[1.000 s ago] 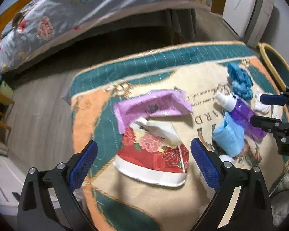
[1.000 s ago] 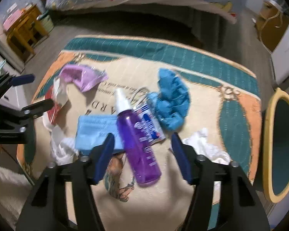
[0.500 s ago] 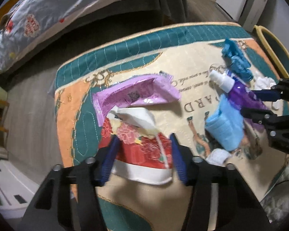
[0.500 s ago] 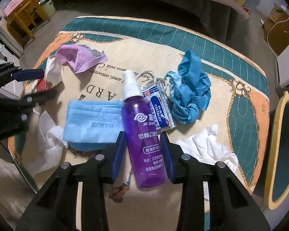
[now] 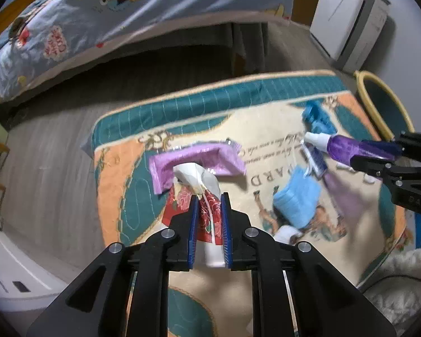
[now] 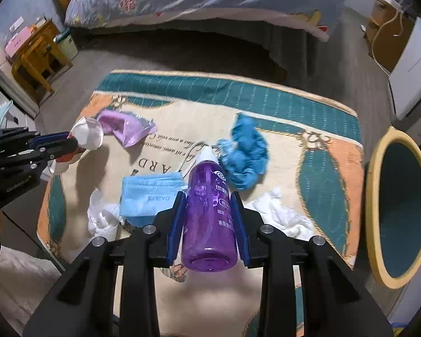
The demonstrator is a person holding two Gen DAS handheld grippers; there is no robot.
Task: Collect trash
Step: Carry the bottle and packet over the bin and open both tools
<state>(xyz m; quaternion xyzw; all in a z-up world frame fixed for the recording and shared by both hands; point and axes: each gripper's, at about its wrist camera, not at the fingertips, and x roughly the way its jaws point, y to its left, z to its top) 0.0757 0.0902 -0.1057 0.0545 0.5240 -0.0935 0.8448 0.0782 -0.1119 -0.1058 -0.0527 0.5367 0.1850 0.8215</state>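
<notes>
My left gripper (image 5: pixel 209 205) is shut on a red floral wrapper (image 5: pixel 207 213) with a white crumpled top, lifted off the rug; it also shows in the right wrist view (image 6: pixel 85 136). My right gripper (image 6: pixel 209 205) is shut on a purple spray bottle (image 6: pixel 209 216), held above the rug; the bottle also shows in the left wrist view (image 5: pixel 348 146). On the rug lie a purple pouch (image 5: pixel 196 161), a blue face mask (image 6: pixel 148 196), a crumpled blue glove (image 6: pixel 245 154) and white tissues (image 6: pixel 280 213).
A patterned rug (image 6: pixel 266 95) covers the floor. A yellow-rimmed teal bin (image 6: pixel 401 219) stands at the right. A bed with a blue quilt (image 5: pixel 126 8) is behind. A white appliance (image 5: pixel 348 16) is at the far right, wooden furniture (image 6: pixel 36 59) at the left.
Both grippers closed from open. The left took hold of the red floral wrapper and lifted it. The right took hold of the purple bottle and lifted it off the rug.
</notes>
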